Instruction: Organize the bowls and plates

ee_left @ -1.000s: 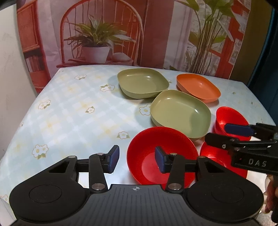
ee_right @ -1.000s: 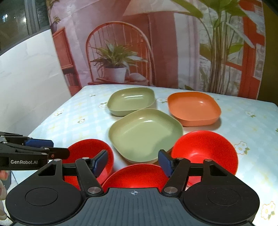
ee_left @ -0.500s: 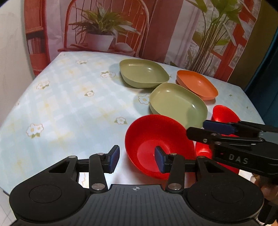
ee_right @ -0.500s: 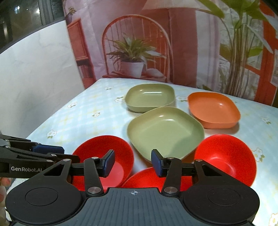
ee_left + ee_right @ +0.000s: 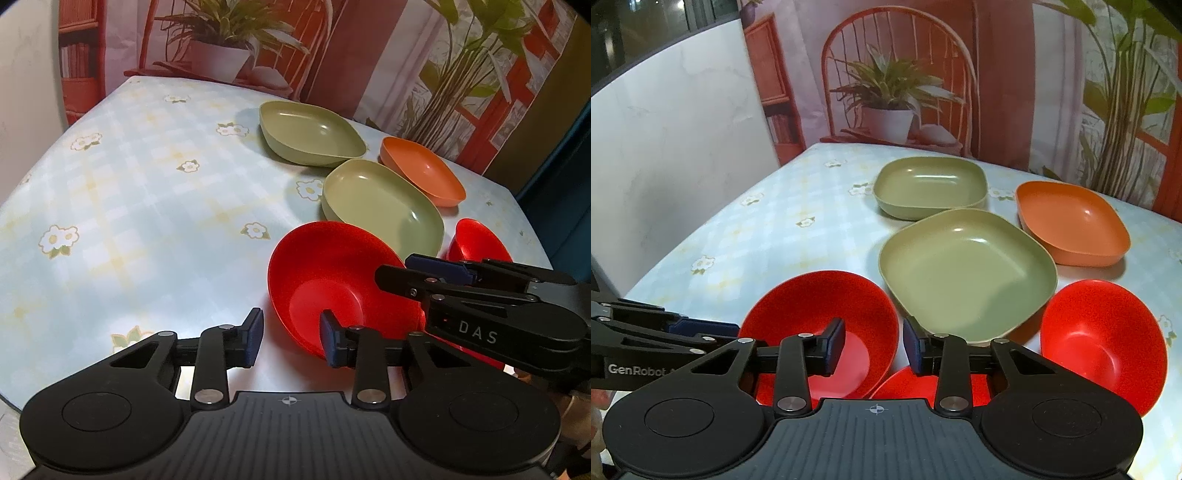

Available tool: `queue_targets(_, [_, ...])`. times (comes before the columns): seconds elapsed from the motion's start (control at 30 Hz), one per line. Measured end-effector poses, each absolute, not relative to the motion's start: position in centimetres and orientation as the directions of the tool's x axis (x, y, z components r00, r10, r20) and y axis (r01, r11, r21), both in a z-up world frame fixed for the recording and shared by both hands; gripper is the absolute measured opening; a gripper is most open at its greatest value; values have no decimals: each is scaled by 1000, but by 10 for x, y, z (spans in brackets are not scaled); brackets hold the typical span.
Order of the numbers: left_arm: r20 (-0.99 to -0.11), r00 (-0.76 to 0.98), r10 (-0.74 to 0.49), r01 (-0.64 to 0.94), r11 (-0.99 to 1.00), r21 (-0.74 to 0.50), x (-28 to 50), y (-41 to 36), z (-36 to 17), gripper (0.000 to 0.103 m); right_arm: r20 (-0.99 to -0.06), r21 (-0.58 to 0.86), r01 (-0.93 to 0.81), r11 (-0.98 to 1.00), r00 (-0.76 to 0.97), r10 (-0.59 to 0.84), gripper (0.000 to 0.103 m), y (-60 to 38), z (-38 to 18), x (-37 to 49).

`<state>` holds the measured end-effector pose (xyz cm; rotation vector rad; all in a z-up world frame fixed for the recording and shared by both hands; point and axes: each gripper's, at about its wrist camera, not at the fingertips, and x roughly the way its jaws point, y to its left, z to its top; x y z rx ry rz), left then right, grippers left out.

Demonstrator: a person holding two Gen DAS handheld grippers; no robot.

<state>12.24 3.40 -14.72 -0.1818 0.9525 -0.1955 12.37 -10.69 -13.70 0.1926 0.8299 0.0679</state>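
Observation:
Three red bowls stand at the table's near edge: a left one [image 5: 325, 280] [image 5: 827, 317], a middle one [image 5: 923, 384] mostly hidden under my right gripper, and a right one [image 5: 1104, 343] [image 5: 480, 240]. Behind them stand two green square plates [image 5: 964, 273] [image 5: 931, 184] and an orange one [image 5: 1071, 221]. My left gripper [image 5: 291, 341] is open, its jaws astride the left bowl's near-left rim. My right gripper [image 5: 873, 347] is open and empty, just above the gap between the left and middle bowls. It also shows in the left wrist view [image 5: 480, 295].
The table [image 5: 129, 206] has a pale blue checked cloth with flowers. A white wall [image 5: 665, 166] stands to the left. A printed backdrop with a chair and plants [image 5: 897, 92] hangs behind the table's far edge.
Both grippers have shifted left and turned a little to the right. My left gripper's jaws have come onto the left red bowl's rim. My right gripper's jaws have narrowed slightly.

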Motion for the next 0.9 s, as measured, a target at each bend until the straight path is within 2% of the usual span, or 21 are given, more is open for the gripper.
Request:
queue_targets(0.1, [-794, 555, -248, 79, 966, -246, 124, 34, -151, 26, -735, 205, 30, 978, 665, 133, 31, -110, -141, 126])
queue_targets(0.2, [-799, 548, -248, 80, 966, -245, 125, 33, -153, 21, -740, 219, 32, 975, 657, 145, 23, -112, -146, 128])
queue_targets(0.47, [-785, 569, -246, 75, 966, -248, 123, 37, -148, 21, -737, 224, 43, 974, 662, 140, 11, -109, -146, 129])
queue_targets(0.9, [-723, 643, -253, 131, 966, -223, 117, 35, -112, 21, -663, 283, 40, 958, 731, 165, 9, -124, -108, 121])
